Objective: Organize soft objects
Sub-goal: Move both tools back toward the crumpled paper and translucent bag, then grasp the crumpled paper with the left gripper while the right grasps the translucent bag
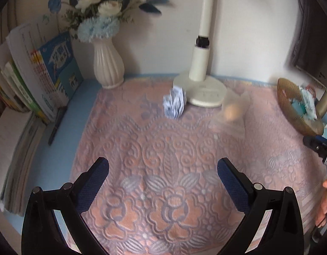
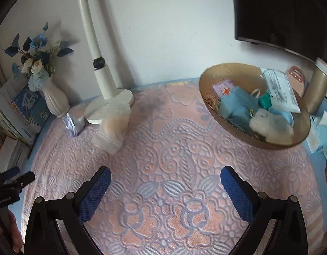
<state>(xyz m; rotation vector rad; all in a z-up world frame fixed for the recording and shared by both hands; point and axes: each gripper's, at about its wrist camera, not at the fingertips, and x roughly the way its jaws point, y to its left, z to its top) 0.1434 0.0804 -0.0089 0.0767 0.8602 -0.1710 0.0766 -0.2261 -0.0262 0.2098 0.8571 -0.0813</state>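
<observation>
Both grippers empty, jaws spread wide, hovering over the pink embossed towel [image 2: 163,191]: left gripper [image 1: 163,182], right gripper [image 2: 165,189]; probably staged for the next pick. Loose items left: crumpled paper ball [image 1: 174,102] at 12 o'clock from left gripper, clear plastic bag [image 2: 113,127] at 11 o'clock from right, both beside lamp base [image 1: 202,91]; amber bowl [image 2: 225,72] at 1 o'clock already holds folded blue cloths, a white fluffy piece, a packet.
</observation>
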